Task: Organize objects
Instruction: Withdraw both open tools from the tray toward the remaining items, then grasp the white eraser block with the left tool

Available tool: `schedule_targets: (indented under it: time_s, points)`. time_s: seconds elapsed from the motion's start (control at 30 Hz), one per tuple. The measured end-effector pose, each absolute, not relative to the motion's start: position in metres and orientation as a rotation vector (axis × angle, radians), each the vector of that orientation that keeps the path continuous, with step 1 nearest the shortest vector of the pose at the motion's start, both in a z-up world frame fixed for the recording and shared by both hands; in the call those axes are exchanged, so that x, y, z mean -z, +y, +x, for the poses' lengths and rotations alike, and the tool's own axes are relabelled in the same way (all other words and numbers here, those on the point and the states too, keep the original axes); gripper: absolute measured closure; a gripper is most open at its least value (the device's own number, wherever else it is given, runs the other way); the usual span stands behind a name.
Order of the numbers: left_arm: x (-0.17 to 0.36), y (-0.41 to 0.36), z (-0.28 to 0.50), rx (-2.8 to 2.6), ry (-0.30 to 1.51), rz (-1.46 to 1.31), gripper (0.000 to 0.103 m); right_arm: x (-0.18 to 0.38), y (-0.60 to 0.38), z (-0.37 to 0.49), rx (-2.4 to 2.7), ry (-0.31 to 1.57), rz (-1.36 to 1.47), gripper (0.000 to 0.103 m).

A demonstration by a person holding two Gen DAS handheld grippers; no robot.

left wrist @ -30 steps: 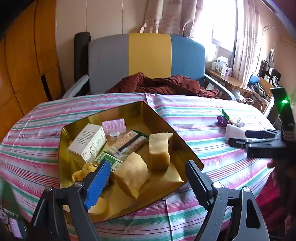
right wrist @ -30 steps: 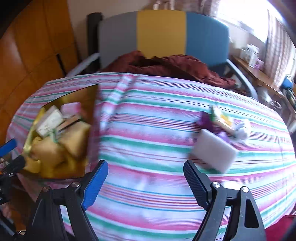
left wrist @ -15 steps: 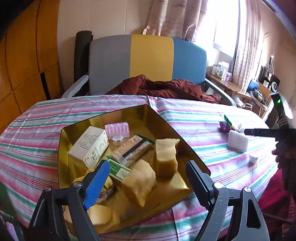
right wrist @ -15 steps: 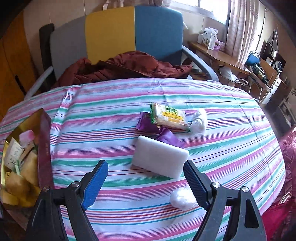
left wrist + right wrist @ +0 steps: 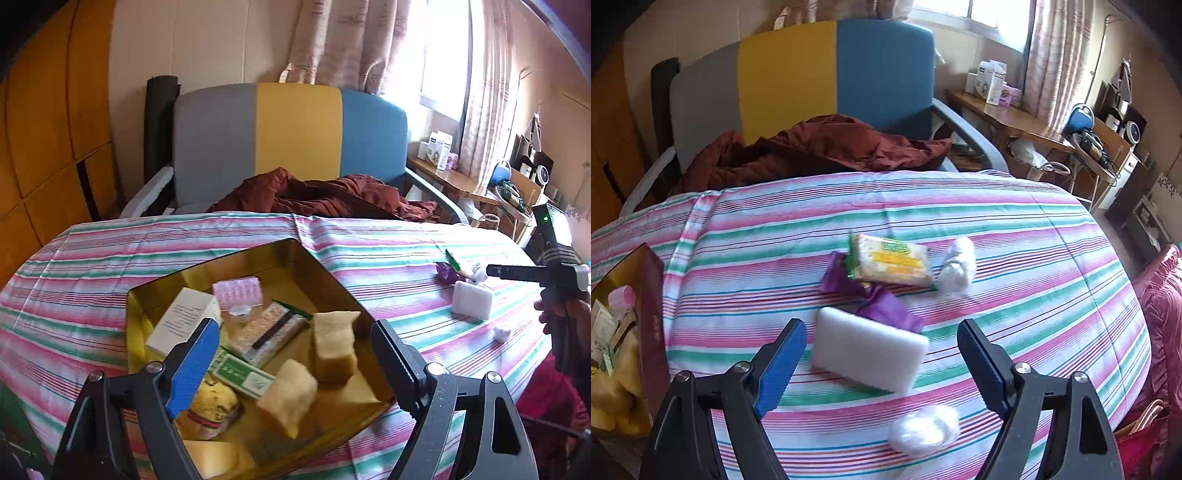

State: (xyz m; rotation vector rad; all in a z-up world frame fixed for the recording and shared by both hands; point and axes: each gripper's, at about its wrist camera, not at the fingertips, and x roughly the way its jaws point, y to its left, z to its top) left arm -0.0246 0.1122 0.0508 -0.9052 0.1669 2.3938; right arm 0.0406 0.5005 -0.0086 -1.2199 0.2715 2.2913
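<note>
- Right gripper (image 5: 882, 354): jaws wide, nothing clamped. White sponge block (image 5: 868, 354) lies flat on the cloth in the gap between the fingers; pads clear of it on both sides.
- Just beyond the block: crumpled purple wrapper (image 5: 886, 304), touching the block's far edge.
- Behind that: yellow-green snack packet (image 5: 892, 260), lying partly over the purple wrapper.
- Right of the packet: white wad (image 5: 956, 264), just beside it.
- Near side, between block and right finger: clear plastic cup-like piece (image 5: 925, 428), apart from the block; exact type can't tell.
- Left gripper (image 5: 293, 363): jaws wide, nothing clamped. Hangs above the gold tray (image 5: 155, 295), pointing down into it.
- Tray contents, from the fingers out: two tan sponge chunks (image 5: 334, 345) between the fingers, green-white packet (image 5: 243, 373) beside them, long cracker bar (image 5: 264, 334), white carton (image 5: 184, 321) partly behind the blue pad, pink blister pack (image 5: 238, 293) leaning at the far side, yellow-brown soft item (image 5: 214, 404) near the left finger.
- Tray sits on the left side of the striped tablecloth (image 5: 388, 258); loose items sit on the right side, well apart from the tray.
- Left-wrist view also catches the right gripper's body at the frame's right edge, with a hand (image 5: 569, 314) on its grip, above the loose items.
- Background: grey-yellow-blue chair (image 5: 295, 136) with a dark red jacket (image 5: 325, 197) on the seat, behind the table.
</note>
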Motion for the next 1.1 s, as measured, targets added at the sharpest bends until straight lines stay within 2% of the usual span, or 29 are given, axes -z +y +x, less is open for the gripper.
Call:
schedule_targets:
  time_s: [0.1, 0.27, 0.4, 0.57, 0.77, 1.1]
  points:
    - [-0.053, 0.129, -0.019, -2.361, 0.171, -0.907, 0.018, 0.013, 0.522, 0.050, -2.274, 0.294, -1.188, 0.018]
    - [-0.054, 0.171, -0.004, -2.293, 0.245, -0.894, 0.018, 0.031, 0.568, 0.072, -2.208, 0.446, -1.079, 0.018]
    - [-0.048, 0.209, 0.007, -2.232, 0.309, -0.913, 0.018, 0.044, 0.598, 0.089, -2.159, 0.697, -1.050, 0.018]
    - [-0.031, 0.259, 0.009, -2.107, 0.310, -1.001, 0.018, 0.052, 0.613, 0.099, -2.157, 0.897, -1.038, 0.018]
    - [0.002, 0.317, -0.008, -1.927, 0.208, -1.230, 0.021, 0.058, 0.619, 0.101, -2.165, 1.003, -1.049, 0.018]
    - [0.039, 0.390, -0.029, -1.734, -0.045, -1.441, 0.023, 0.056, 0.618, 0.103, -2.217, 1.043, -1.042, 0.018]
